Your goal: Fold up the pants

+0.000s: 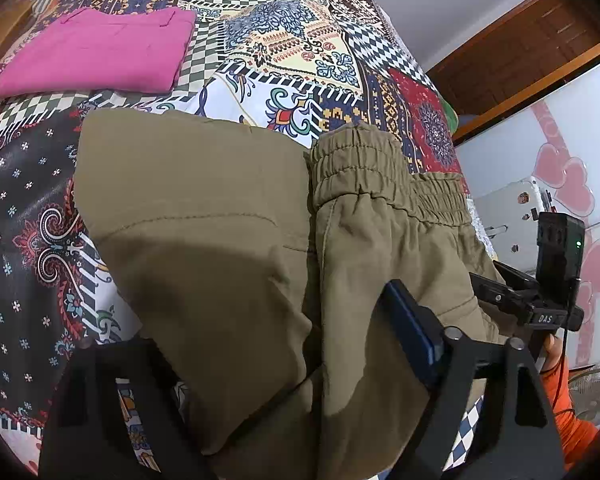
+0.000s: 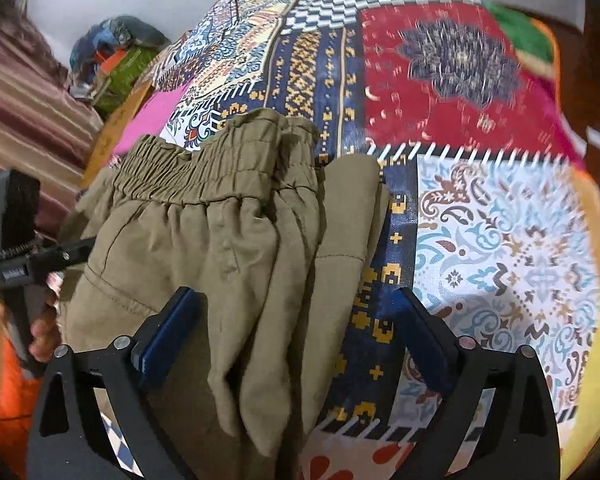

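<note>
Left gripper (image 1: 268,340): jaws spread wide over the olive pants (image 1: 228,248); its blue-padded right finger (image 1: 412,332) lies against the cloth, while the left finger sits low at the frame edge, apart from any pinch. Nothing is clamped.
Right gripper (image 2: 296,336): jaws spread wide too; the left blue pad (image 2: 168,332) touches the edge of the pants (image 2: 220,248) and the right pad (image 2: 424,344) stands off over the bedspread (image 2: 500,240), clear of the fabric.
Pants: folded into a thick bundle on the bed, elastic waistband (image 2: 204,168) gathered at the far end, one layer lapped over another; in the left wrist view the waistband (image 1: 356,164) sits on top of a flatter panel with a stitched seam.
Bedspread: patchwork of checks, paisley and red medallion patches (image 1: 284,52), under the whole bundle.
Pink garment (image 1: 96,56): folded flat, lying farther up the bed, well apart from the pants.
Hands: fingers grip the handle of the other tool at the edge of each view (image 2: 40,332); an orange sleeve (image 1: 568,412) shows beside the right one.
Background: a white cabinet with pink hearts (image 1: 572,168) stands beyond the bed; the far right of the right wrist view is smeared, possibly more bedding.
</note>
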A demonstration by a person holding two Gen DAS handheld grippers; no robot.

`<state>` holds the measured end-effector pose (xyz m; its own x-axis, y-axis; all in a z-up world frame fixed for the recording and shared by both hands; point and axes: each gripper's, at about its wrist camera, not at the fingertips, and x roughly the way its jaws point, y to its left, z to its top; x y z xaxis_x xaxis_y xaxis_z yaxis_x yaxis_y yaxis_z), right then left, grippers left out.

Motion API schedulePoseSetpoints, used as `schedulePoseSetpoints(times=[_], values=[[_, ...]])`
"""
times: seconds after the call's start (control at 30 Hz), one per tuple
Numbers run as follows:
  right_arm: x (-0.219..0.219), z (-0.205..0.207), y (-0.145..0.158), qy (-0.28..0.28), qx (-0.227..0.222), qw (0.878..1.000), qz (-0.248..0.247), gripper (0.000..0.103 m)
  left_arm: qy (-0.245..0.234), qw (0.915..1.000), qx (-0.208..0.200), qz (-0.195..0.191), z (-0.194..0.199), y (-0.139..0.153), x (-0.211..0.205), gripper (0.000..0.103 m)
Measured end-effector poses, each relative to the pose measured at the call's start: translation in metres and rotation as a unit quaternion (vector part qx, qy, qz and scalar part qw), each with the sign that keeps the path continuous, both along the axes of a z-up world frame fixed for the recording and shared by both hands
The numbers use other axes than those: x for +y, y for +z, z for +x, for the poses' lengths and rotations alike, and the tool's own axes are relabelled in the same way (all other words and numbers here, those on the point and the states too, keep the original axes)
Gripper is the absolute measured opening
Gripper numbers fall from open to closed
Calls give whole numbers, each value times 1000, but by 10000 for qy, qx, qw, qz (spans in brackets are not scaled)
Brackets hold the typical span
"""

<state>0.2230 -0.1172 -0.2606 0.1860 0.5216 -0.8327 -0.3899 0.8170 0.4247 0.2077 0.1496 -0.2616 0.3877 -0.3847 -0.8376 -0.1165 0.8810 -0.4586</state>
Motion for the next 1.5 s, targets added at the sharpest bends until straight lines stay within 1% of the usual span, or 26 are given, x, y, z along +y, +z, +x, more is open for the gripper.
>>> schedulePoseSetpoints(times=[0.07, 0.1, 0.13, 0.2, 0.23, 0.27, 0.3, 0.33, 0.37, 0.47, 0.6, 0.7, 0.83, 0.97, 1.2, 1.4, 1.5], values=[[3, -2, 4, 122, -90, 9999, 0, 86, -32, 9999, -94, 36, 0, 3, -1, 71], [3, -2, 6, 182, -103, 9998, 67, 73, -54, 9999, -122, 35, 0, 5, -2, 66], [4, -2, 8, 222, -103, 9996, 149, 61, -82, 9998, -167, 5, 1, 7, -4, 57], [4, -3, 14, 221, -277, 9991, 243, 41, -90, 9997, -215, -14, 3, 10, -4, 47], [5, -2, 16, 231, -279, 9990, 280, 36, -94, 9997, -215, -23, 3, 11, -5, 40], [4, -1, 18, 182, -263, 9989, 340, 34, -69, 9997, -227, 0, 4, 13, -5, 36], [4, -2, 20, 165, -281, 9988, 366, 30, -60, 9997, -248, 8, 4, 15, -5, 33], [4, -1, 22, 151, -316, 9988, 355, 26, -68, 9996, -279, 27, 4, 17, -6, 28], [4, -2, 25, 143, -360, 9986, 350, 25, -82, 9995, -298, 63, 4, 19, -7, 24], [4, -3, 37, 123, -456, 9982, 377, 21, -181, 9982, -506, 257, 0, 34, -11, 18], [17, -7, 58, 266, -774, 9965, 189, 17, -231, 9962, -674, 505, -4, 48, -15, 16], [27, -9, 69, 351, -985, 9945, 90, 17, -141, 9958, -767, 477, -7, 56, -7, 16], [38, -8, 86, 438, -1175, 9920, 140, 17, 15, 9947, -933, 441, -13, 70, 9, 16], [59, -5, 104, 549, -1418, 9882, 188, 17, 157, 9921, -1133, 513, -18, 90, 27, 16], [95, 9, 123, 689, -1679, 9828, 337, 17, 421, 9866, -1453, 613, -15, 119, 70, 16], [132, 29, 138, 839, -1900, 9777, 318, 17, 598, 9845, -1584, 460, 0, 129, 116, 16], [154, 37, 142, 937, -2040, 9742, 234, 17, 671, 9836, -1609, 463, 11, 131, 141, 16]])
